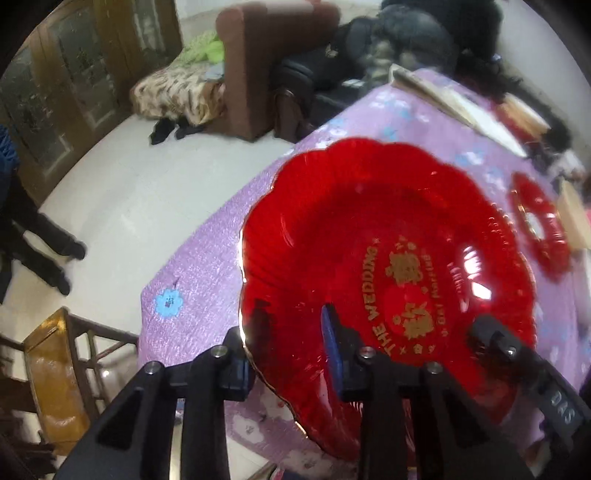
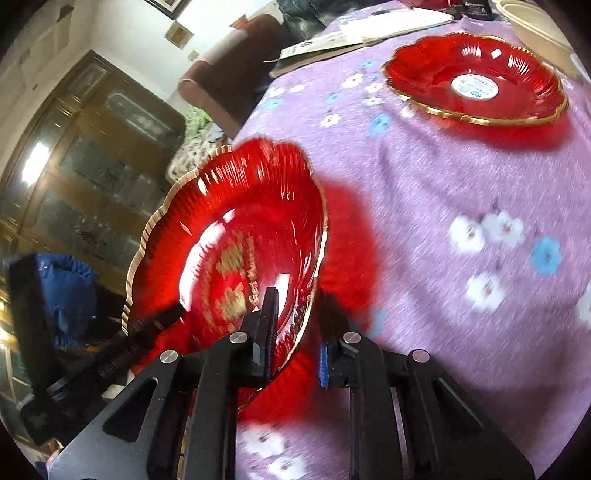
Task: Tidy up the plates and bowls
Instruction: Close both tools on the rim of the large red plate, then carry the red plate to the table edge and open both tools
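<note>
A red scalloped glass plate (image 1: 369,236) with gold lettering and a gold rim is held tilted above the purple flowered tablecloth (image 1: 207,266). My left gripper (image 1: 288,347) is shut on its near rim, one finger inside the plate and one under it. My right gripper (image 2: 295,332) is shut on the opposite rim of the same plate (image 2: 229,229); its fingers also show in the left wrist view (image 1: 495,339). A second red plate (image 2: 476,77) with a white round sticker lies flat at the far right of the table; it also shows in the left wrist view (image 1: 535,221).
Papers and a booklet (image 2: 354,33) lie at the table's far edge, beside a cream bowl (image 2: 532,18). A brown sofa (image 1: 258,66), a wooden cabinet (image 2: 92,166) and a wooden chair (image 1: 55,376) stand around the table. A person's legs (image 1: 44,236) are on the left.
</note>
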